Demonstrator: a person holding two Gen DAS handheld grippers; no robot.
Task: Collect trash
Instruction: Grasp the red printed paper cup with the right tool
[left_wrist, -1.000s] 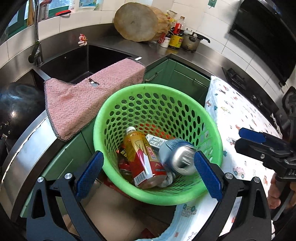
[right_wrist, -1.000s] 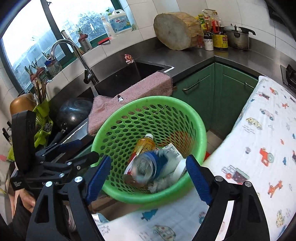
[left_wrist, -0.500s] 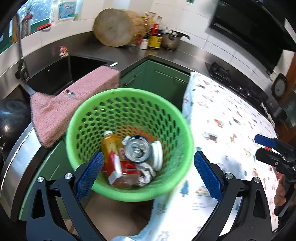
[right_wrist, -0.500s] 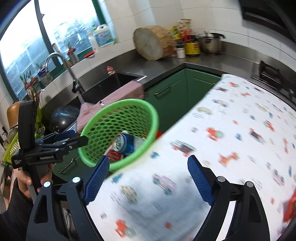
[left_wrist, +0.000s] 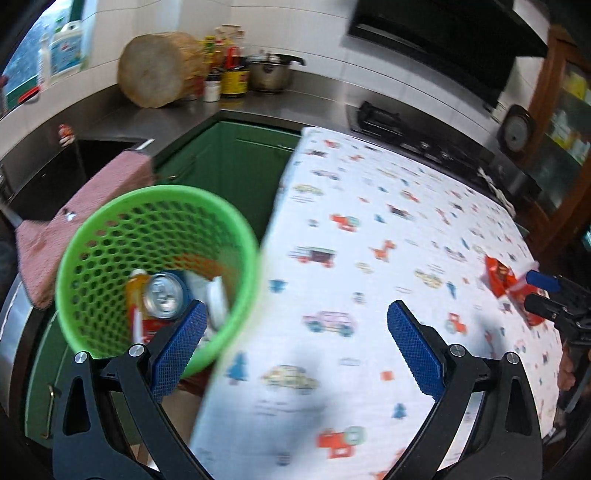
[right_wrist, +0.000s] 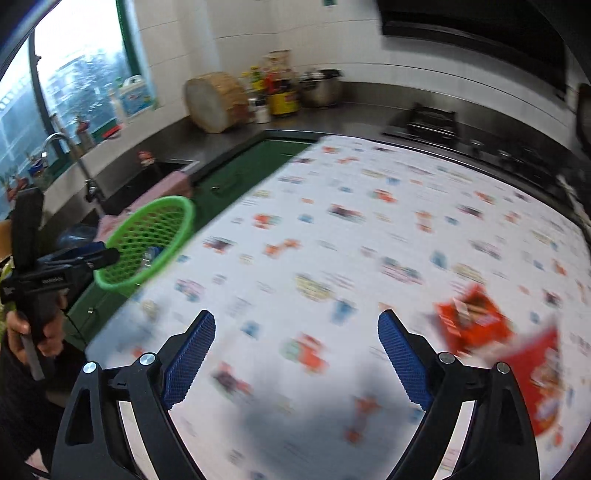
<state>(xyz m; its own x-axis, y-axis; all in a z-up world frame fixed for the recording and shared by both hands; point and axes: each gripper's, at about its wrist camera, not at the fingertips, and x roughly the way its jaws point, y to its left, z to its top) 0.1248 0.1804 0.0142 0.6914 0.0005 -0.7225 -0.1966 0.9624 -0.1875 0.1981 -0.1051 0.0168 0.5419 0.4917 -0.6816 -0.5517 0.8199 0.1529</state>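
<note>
A: Left wrist view first. Left gripper (left_wrist: 295, 330) released, blue pads (left_wrist: 179, 341) wide apart, nothing between them. Hanging over the left edge of the table (left_wrist: 369, 221) with its cartoon-print cloth.

B: Green basket (left_wrist: 110, 236) off that left edge, beside the table, lower than the top. Inside: silver can (left_wrist: 164, 295) end-on, yellow bottle (left_wrist: 135, 291) just behind it, something white to the can's right, too blurred to name.

A: Pink towel (left_wrist: 74, 218) draped over the counter edge behind the basket. Green cabinet doors (left_wrist: 236, 162) beyond. Wooden block (left_wrist: 159, 70) and steel pot (left_wrist: 269, 75) at the back of the counter.

B: Red wrappers (left_wrist: 500, 280) lying toward the right edge of the table. Right gripper (left_wrist: 543, 295) just beside them, seen side-on; touching or not, cannot tell.

A: Right wrist view. Right gripper (right_wrist: 295, 354) jaws opening, empty, only cloth between the pads. Picture heavily smeared.

B: Red wrappers (right_wrist: 476, 323) on the cloth to the right of the right finger, near the table's right edge, apart from the pads. Two pieces, prints unreadable.

A: Green basket (right_wrist: 147, 243) past the far left edge of the table. Left gripper (right_wrist: 88, 258) in front of it, held in a hand (right_wrist: 22, 328) at the frame's left. Tap (right_wrist: 55, 144) and window behind.
</note>
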